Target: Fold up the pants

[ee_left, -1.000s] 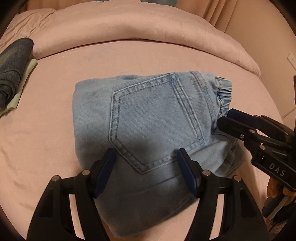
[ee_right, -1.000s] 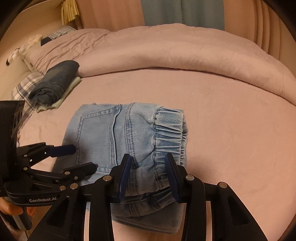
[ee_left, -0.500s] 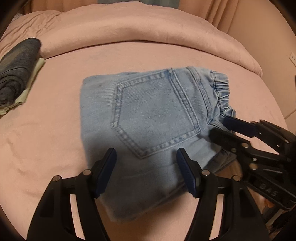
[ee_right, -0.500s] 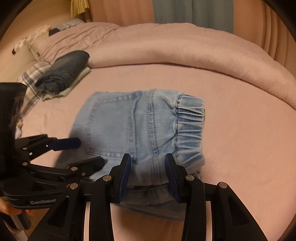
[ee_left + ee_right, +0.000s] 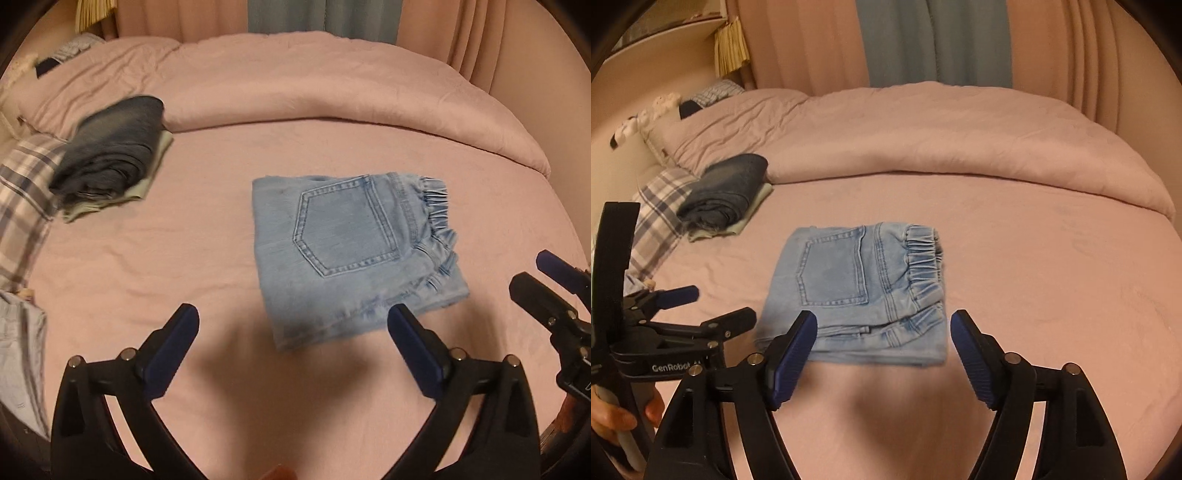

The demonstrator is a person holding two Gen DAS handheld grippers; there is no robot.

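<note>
Lying beyond left hand-held gripper [image 5: 293, 338]: folded pants [image 5: 354, 254]

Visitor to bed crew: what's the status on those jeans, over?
Left tool and right tool just opened, both empty. Light jeans folded flat on the bed, untouched. Nothing in the way; dark folded pile sits apart.

bed [image 5: 1052, 295]: pink sheet | duvet [image 5: 923, 140]: pink, bunched | curtains [image 5: 812, 40]: pink, blue | light: warm, dim

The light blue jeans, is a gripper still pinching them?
No, the light blue jeans lie folded on the pink bed, with both grippers' fingers open and clear of them.
</note>
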